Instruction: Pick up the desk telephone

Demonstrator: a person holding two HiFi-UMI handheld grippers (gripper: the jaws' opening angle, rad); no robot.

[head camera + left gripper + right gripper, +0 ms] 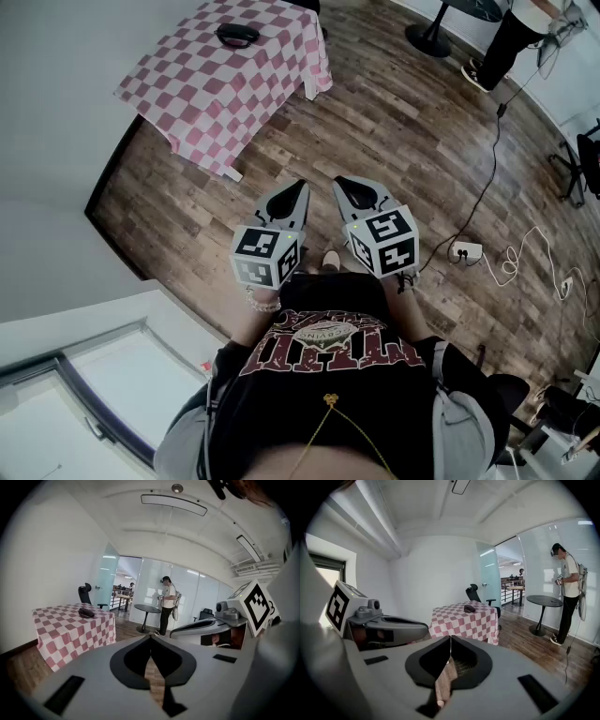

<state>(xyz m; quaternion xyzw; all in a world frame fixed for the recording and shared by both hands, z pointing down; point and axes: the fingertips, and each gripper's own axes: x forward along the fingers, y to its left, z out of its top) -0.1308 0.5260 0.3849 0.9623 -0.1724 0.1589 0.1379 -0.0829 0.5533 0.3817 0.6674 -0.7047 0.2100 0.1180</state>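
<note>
Wood plank floor (pixel 394 122): the widest open ground, running bare from the person's feet up to the table. A white wall (pixel 56 112) with a dark baseboard closes the left side.

Table under a pink-and-white checked cloth (pixel 216 84): stands against that wall, upper left in the head view and well apart from both grippers. The cloth hangs over every edge that shows, and its near corner droops toward the open floor. The front and right sides face bare planks.

Standing person (pixel 568 592): far right of the room, beside a round black pedestal table (pixel 543 601) in front of a glass partition. A black office chair (pixel 474 592) sits behind the checked table.

Left gripper (pixel 298 190): held low ahead of the person's body and angled downward. Its jaws are closed tip to tip with nothing between them (only floor shows through the gap behind the tips).

Right gripper (pixel 341 182): just beside the left one and not touching it. Its jaws are likewise pressed together and empty.

Floor clutter, all right of the grippers: a black cable (pixel 487 178) trailing down to a white power strip (pixel 466 251), and a looped white cable (pixel 525 253) past it.

Desk telephone (pixel 237 36): a small dark shape lying on the cloth, toward the table's far end and clear of the edges. Both gripper views show it well ahead.
</note>
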